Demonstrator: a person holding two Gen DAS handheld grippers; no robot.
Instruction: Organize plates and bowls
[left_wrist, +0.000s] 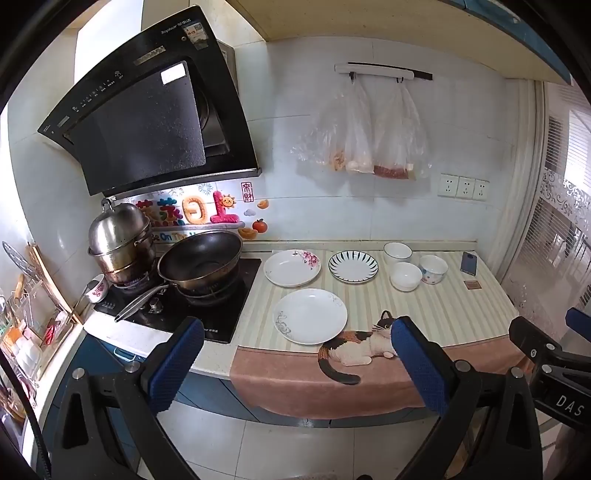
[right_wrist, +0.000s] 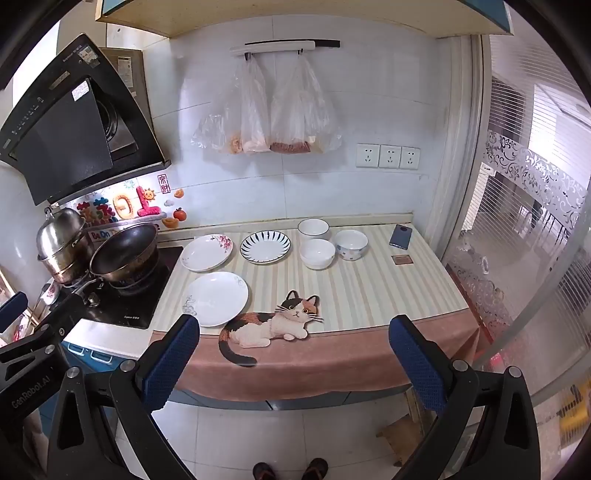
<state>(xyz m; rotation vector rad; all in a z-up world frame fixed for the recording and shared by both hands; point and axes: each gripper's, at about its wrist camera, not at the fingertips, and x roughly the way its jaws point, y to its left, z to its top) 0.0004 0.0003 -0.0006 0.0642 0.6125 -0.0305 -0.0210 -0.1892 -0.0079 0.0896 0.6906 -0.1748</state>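
Three plates lie on the striped mat: a white plate with a grey swirl (left_wrist: 310, 316) (right_wrist: 218, 298) at the front, a pink-flower plate (left_wrist: 292, 267) (right_wrist: 206, 252) and a blue-striped plate (left_wrist: 353, 266) (right_wrist: 265, 246) behind it. Three bowls stand to the right: a tall white bowl (left_wrist: 397, 252) (right_wrist: 313, 229), a low white bowl (left_wrist: 406, 276) (right_wrist: 317, 253) and a dotted bowl (left_wrist: 433, 269) (right_wrist: 351, 244). My left gripper (left_wrist: 295, 343) is open and empty, held back from the counter's front edge. My right gripper (right_wrist: 295, 339) is open and empty, also off the counter.
A black wok (left_wrist: 201, 260) and a steel steamer pot (left_wrist: 120, 240) sit on the stove at left. A phone (left_wrist: 468, 263) and a small brown card (left_wrist: 472, 284) lie at the counter's right end. Plastic bags (left_wrist: 365, 129) hang on the wall. A glass partition (right_wrist: 517, 240) stands right.
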